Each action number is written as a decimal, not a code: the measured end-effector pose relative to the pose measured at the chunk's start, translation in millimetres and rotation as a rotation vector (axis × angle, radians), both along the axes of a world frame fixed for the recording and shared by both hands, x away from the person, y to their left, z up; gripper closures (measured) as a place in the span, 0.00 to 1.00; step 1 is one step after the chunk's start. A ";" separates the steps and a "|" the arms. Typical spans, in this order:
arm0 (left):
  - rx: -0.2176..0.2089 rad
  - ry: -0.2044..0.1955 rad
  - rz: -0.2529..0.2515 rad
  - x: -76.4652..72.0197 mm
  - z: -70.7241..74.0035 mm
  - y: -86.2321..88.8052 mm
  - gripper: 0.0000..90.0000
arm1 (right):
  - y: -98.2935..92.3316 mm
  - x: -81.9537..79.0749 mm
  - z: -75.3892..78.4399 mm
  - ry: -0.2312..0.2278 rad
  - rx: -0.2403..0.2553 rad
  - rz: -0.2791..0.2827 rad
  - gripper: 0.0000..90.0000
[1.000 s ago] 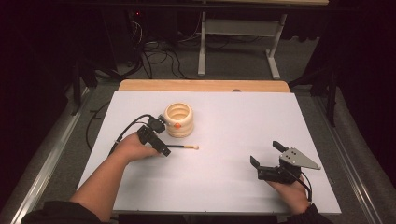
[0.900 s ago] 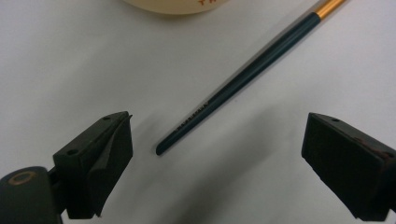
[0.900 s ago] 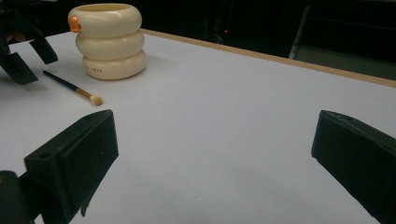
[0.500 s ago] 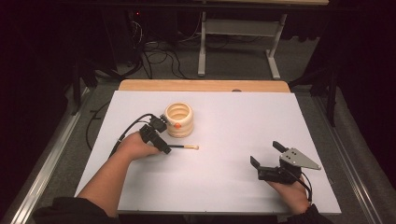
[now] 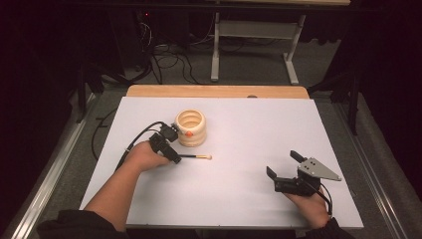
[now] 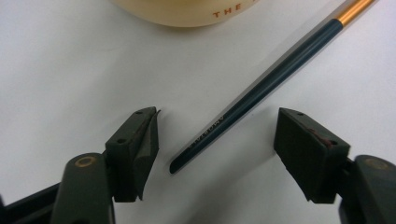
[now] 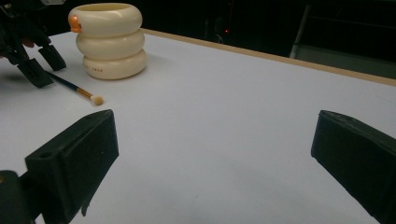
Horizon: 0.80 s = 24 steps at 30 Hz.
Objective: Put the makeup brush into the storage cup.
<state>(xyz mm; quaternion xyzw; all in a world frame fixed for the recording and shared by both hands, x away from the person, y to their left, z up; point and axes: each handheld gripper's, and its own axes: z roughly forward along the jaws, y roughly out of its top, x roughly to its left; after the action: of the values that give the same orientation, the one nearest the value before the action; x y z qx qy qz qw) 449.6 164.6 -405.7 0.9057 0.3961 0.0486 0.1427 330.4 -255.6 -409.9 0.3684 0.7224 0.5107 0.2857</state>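
Note:
A thin brush with a dark blue handle, gold ferrule and pale tip lies flat on the white table. Beside it stands a cream ringed holder with an orange knob. My left gripper is low over the handle's end. In the left gripper view the brush handle lies between the jaws with a gap on each side. The left gripper has just been closing and its pads do not touch the handle. My right gripper rests open at the front right with nothing between its jaws.
The table's wooden far edge runs behind the holder. The right gripper view shows the holder, the brush and the left gripper far off to its left. Cables and a metal stand sit on the dark floor beyond.
Both hands, the brush and the holder keep their places. Any narrowing of the left jaws is too small to make out from above.

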 end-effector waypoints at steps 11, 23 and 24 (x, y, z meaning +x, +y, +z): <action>0.005 -0.003 -0.052 -3.3 3.0 -1.2 0.54 | 0.3 0.3 -0.3 0.003 0.004 -0.002 0.02; 0.045 0.016 -0.105 -4.1 5.0 -8.9 0.66 | -0.1 1.3 -0.2 -0.002 -0.001 0.001 0.02; 0.046 0.016 -0.105 -4.2 5.0 -9.3 0.67 | 0.0 1.1 -0.2 0.001 0.004 -0.003 0.02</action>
<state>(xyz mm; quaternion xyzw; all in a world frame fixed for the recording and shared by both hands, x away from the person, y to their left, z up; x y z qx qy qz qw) 445.4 155.4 -400.8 0.9287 0.3479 0.0427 0.1210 331.5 -255.6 -410.1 0.3704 0.7209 0.5115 0.2854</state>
